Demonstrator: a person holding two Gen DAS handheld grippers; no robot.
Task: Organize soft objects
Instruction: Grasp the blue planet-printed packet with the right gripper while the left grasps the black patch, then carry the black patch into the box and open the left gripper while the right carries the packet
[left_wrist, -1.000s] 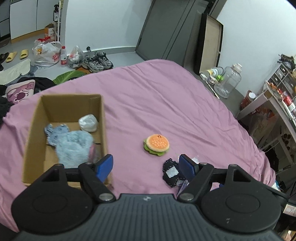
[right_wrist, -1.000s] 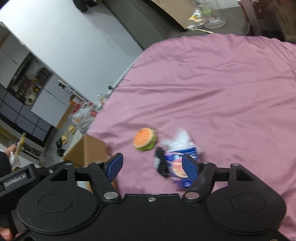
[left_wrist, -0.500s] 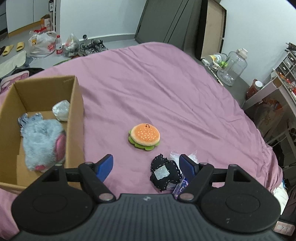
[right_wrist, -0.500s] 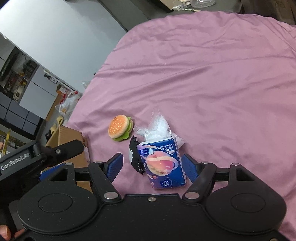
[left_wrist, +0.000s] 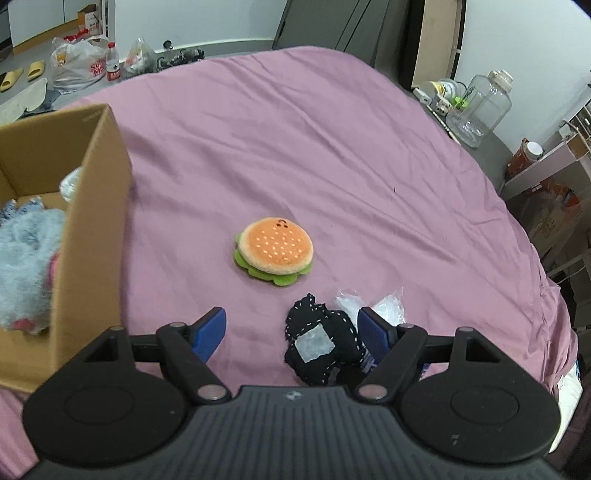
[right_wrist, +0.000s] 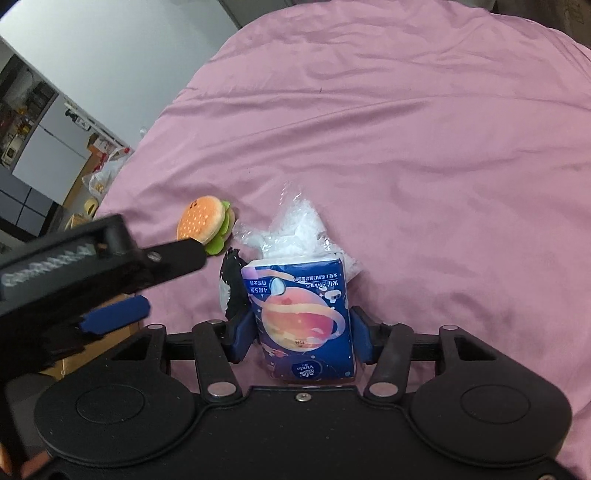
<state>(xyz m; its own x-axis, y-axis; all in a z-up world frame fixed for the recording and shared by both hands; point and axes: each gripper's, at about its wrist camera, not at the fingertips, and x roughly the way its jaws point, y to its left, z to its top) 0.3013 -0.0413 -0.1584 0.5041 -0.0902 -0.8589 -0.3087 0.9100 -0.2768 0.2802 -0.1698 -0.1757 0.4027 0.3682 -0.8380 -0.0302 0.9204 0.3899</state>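
Between the right gripper's (right_wrist: 301, 330) fingers, pressed on the tissue pack (right_wrist: 304, 321), a firm mid-pack squeeze suits lifting; the left gripper (left_wrist: 293, 330) hangs spread.

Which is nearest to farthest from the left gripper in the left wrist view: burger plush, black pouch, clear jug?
From the left gripper:
1. Black pouch: between the jaws, toward the right one.
2. Burger plush: just ahead, mid-bed.
3. Clear jug: far right, beyond the bed.

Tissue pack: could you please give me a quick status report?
Right gripper shut on tissue pack. Left gripper open, empty, over black pouch. Pouch touching pack's left side; burger plush beyond.
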